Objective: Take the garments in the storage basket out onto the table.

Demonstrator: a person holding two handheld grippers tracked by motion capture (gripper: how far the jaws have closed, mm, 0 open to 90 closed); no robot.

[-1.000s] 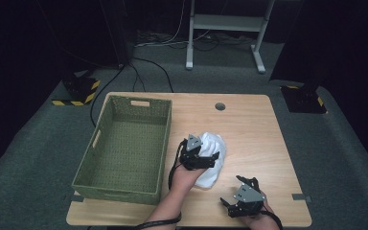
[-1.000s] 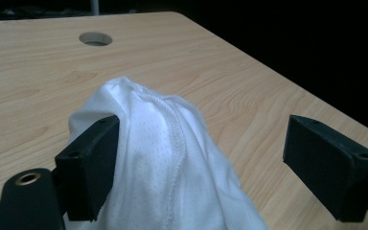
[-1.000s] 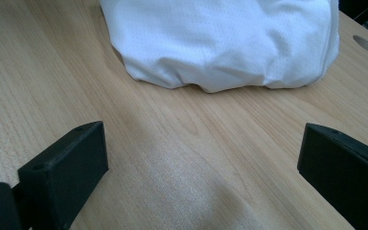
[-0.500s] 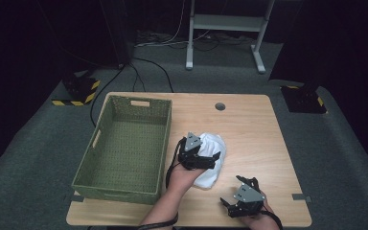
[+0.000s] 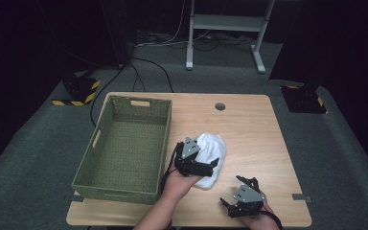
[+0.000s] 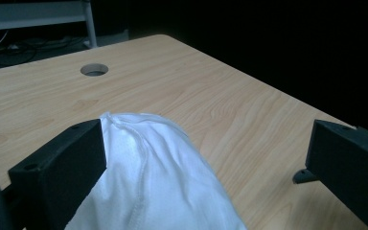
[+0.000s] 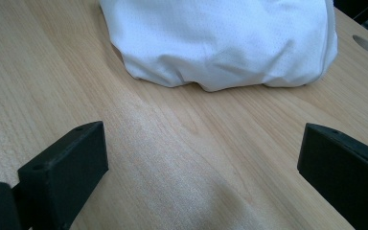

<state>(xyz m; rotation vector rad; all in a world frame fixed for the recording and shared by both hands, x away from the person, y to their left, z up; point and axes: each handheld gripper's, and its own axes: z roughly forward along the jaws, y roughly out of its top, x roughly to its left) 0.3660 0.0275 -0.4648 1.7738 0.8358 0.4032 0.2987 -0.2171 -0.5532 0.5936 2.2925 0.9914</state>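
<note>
A bundled white cloth [image 5: 212, 152] lies on the wooden table [image 5: 249, 129], just right of the green basket [image 5: 90, 163]. My left gripper [image 5: 205, 164] hovers over the cloth's near left side, and its jaws have just been opening. In the left gripper view the cloth [image 6: 158, 182] lies between the wide-apart jaws; the left jaw is against its edge and the right jaw stands well clear, so my left gripper [image 6: 203, 167] is open. My right gripper [image 5: 237, 192] rests near the front right edge, open, with bare wood between its jaws. The cloth [image 7: 220, 43] lies ahead of my right gripper [image 7: 201, 177].
The woven green basket takes up the table's left half, its right wall [image 5: 165, 143] close to my left hand. A round cable hole [image 5: 220, 106] sits near the far edge. Beyond the table stand a white desk frame [image 5: 225, 28] and floor cables.
My left gripper has drawn back a little toward the near edge and lifted slightly off the cloth, its jaws spreading. The cloth stays where it lay. My right gripper has not moved.
</note>
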